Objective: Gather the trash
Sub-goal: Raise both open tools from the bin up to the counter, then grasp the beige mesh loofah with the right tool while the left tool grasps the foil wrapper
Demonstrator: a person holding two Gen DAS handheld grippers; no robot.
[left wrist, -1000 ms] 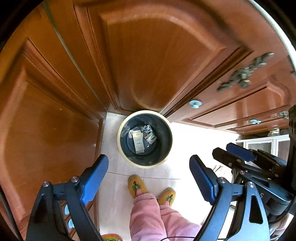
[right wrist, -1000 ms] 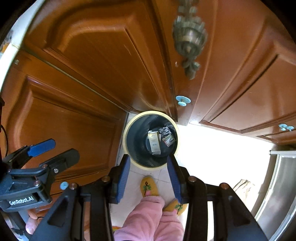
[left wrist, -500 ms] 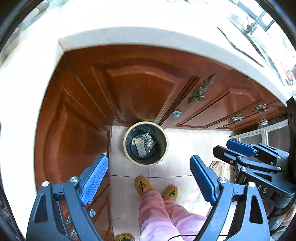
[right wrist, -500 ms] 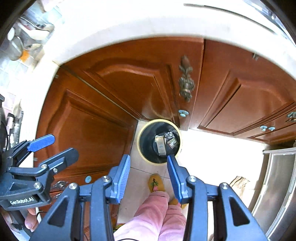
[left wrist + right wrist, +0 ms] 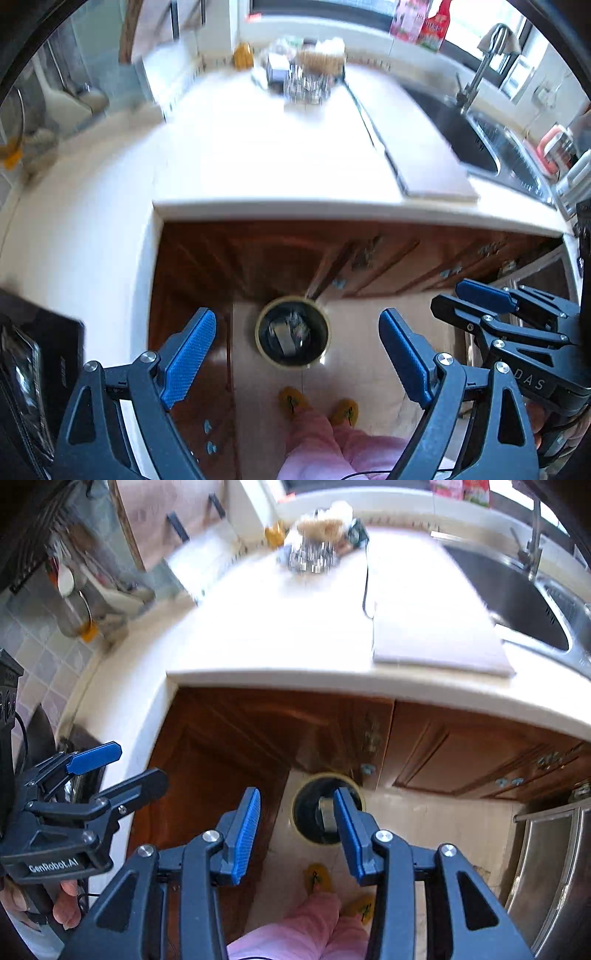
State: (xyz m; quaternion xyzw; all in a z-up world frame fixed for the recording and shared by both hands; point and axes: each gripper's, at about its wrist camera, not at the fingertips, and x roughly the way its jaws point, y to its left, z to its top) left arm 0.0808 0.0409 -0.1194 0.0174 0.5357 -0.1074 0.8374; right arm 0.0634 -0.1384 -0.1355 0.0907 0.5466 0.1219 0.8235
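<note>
A round dark trash bin (image 5: pixel 260 345) with a cream rim stands on the floor tiles against the wooden cabinet corner, far below me. Pale wrappers (image 5: pixel 284 338) lie in its bottom. My left gripper (image 5: pixel 295 321) hangs high above it, jaws wide open, nothing between the blue pads. My right gripper (image 5: pixel 297 794) is open about half as wide and also holds nothing; its right finger covers part of the bin (image 5: pixel 306 823). Each gripper shows in the other's view: the right gripper (image 5: pixel 448 295) at the right edge, the left gripper (image 5: pixel 142 764) at the left edge.
A white countertop (image 5: pixel 277 155) juts out above the cabinets (image 5: pixel 258 731), carrying a pale cutting board (image 5: pixel 436 635), a cluttered wire rack (image 5: pixel 306 85) at the back, and a steel sink (image 5: pixel 480 140) with a faucet. A person's pink trouser legs (image 5: pixel 325 443) and yellow slippers stand before the bin.
Both grippers have risen well above the bin, which now looks small. The countertop, sink and back wall have come into view. Neither jaw has changed its width.
</note>
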